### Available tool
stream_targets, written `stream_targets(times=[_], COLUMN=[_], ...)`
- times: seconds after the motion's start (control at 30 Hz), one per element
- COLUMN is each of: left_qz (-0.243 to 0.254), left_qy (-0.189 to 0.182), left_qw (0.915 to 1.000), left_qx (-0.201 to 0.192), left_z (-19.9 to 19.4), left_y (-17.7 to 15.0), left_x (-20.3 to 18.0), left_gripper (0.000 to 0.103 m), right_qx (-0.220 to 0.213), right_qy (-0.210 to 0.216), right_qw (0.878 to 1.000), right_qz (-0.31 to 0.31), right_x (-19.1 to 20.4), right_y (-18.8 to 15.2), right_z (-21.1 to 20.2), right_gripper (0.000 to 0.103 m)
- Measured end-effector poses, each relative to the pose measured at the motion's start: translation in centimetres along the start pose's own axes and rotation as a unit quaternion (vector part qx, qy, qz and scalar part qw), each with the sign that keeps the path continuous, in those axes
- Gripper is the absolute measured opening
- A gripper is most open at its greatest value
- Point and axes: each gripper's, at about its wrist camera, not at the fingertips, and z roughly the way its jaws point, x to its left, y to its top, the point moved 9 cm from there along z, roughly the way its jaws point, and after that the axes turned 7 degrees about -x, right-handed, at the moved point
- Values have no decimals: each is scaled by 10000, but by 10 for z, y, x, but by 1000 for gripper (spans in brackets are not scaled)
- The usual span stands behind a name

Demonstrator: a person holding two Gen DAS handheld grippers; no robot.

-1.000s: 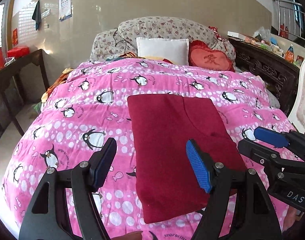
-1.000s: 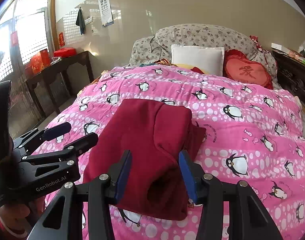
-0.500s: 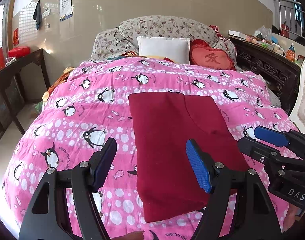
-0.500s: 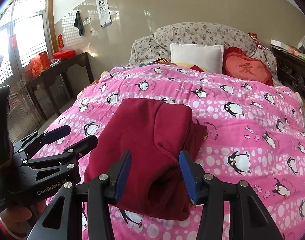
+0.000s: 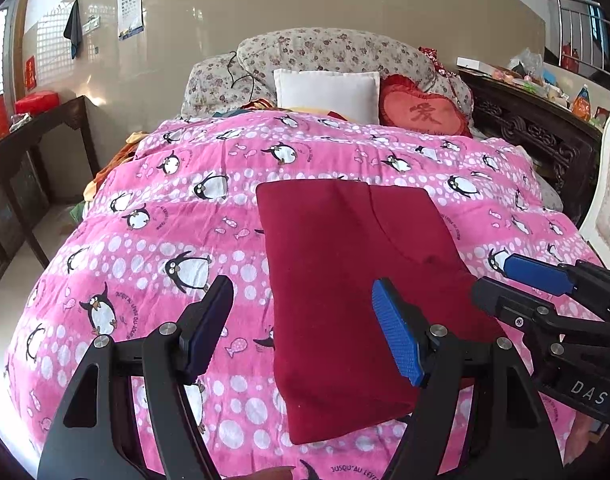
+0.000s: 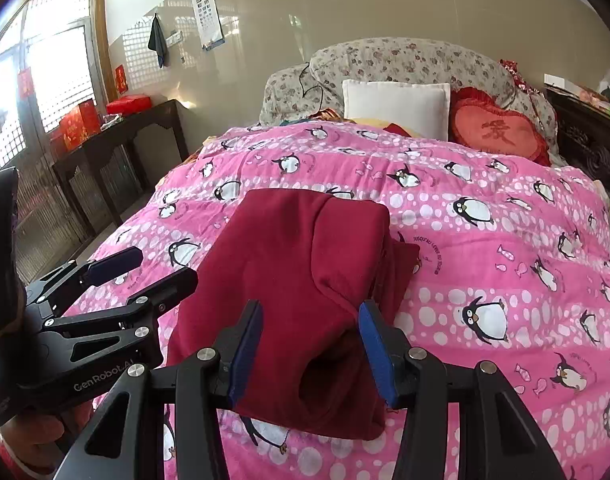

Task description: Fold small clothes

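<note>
Lying folded on the pink quilt (image 5: 153,240), the red garment (image 5: 345,280) faces both empty, wide-jawed grippers

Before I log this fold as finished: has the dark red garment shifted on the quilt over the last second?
No. The dark red garment keeps its place among the penguins of the pink quilt; only the cameras drifted slightly.

The right gripper (image 5: 521,284) body reads "DAS". The left gripper (image 6: 145,268) body reads "GenRobot.AI". The quilt (image 5: 153,216) bears "JUSQU'AU LEVE…" at its near edge. The red cushion (image 6: 501,134) carries one Chinese character. The eye chart (image 6: 207,16) on the wall is too small to read.
</note>
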Motion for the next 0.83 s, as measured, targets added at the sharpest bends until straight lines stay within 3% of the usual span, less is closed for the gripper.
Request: stream_targets(times=[0.83], left_qz=[-69], left_qy=[-66], left_qw=[10000], left_qx=[-29], left_z=[4], left_y=[-1], left_x=[5], left_gripper=[73], right_qx=[143], right_qy=[46], right_qw=[9999], right_qz=[41], right_x=[-2], right_y=[-6], right_z=[7], right_gripper=[48])
